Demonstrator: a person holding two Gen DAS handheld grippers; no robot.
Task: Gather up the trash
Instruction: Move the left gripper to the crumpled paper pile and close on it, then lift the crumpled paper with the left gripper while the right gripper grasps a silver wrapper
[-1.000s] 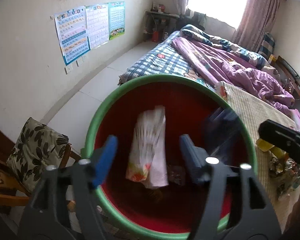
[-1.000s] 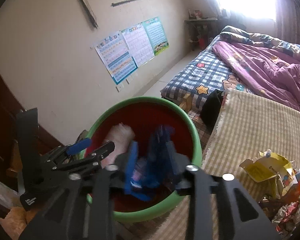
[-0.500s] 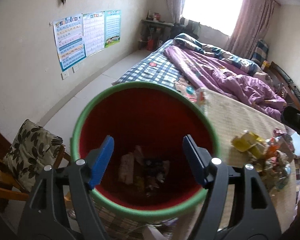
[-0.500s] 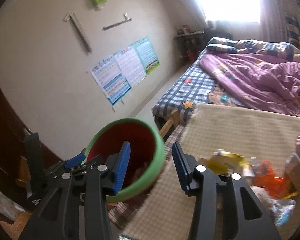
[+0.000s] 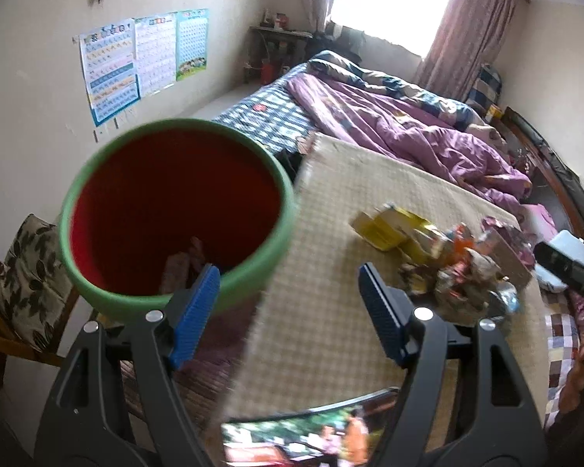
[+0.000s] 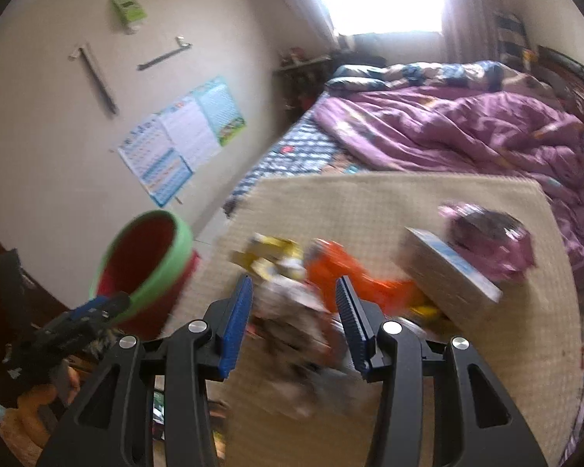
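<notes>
Spreading across the middle of both views, the checked beige mat (image 5: 354,202) carries the trash pile (image 5: 451,268), which sits at three o'clock in the left wrist view. At ten o'clock there, the red bucket (image 5: 175,210) with a green rim stands just beside the mat's edge, a few scraps inside. The left gripper (image 5: 288,307) is spread wide, holding nothing. The right gripper (image 6: 294,319) gapes too, its blue pads (image 6: 235,323) flanking blurred wrappers (image 6: 292,307) near the orange packet (image 6: 342,268).
</notes>
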